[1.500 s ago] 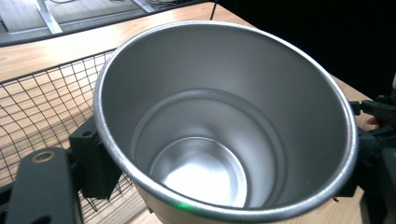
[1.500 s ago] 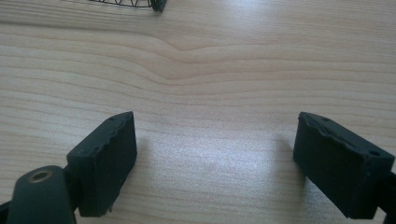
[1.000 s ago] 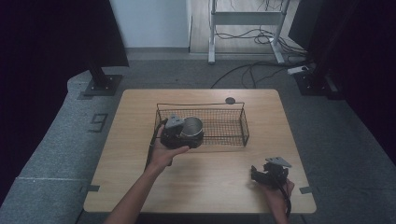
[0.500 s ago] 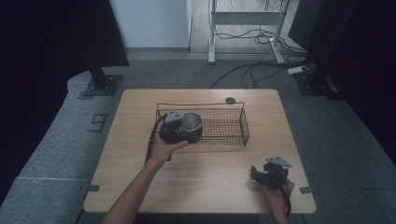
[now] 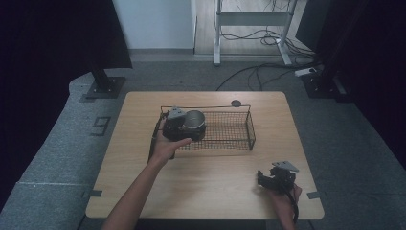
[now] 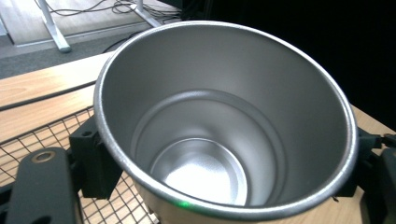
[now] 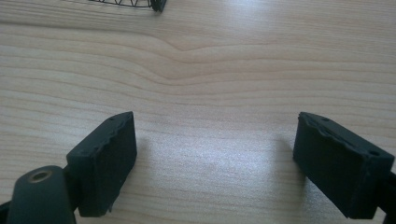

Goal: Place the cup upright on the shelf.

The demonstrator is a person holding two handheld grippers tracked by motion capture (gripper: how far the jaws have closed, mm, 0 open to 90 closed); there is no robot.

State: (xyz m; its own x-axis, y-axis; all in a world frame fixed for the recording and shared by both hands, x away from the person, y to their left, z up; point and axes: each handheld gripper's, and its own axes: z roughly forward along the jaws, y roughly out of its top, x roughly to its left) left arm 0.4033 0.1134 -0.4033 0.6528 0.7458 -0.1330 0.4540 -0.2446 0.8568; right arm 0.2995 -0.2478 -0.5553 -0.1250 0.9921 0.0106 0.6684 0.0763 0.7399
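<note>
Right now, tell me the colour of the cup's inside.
Plain silver metal cup, clearest in the left gripper view.

Cup [image 6: 224, 116] brushed metal, satin; basket [image 5: 230, 129] blk wire mesh; table [image 7: 210, 60] matt wood.

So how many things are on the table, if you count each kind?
Metal cup: 1
Wire basket: 1
Small dark round disc: 1
Grippers: 2, the left gripper and the right gripper
Total: 5
</note>
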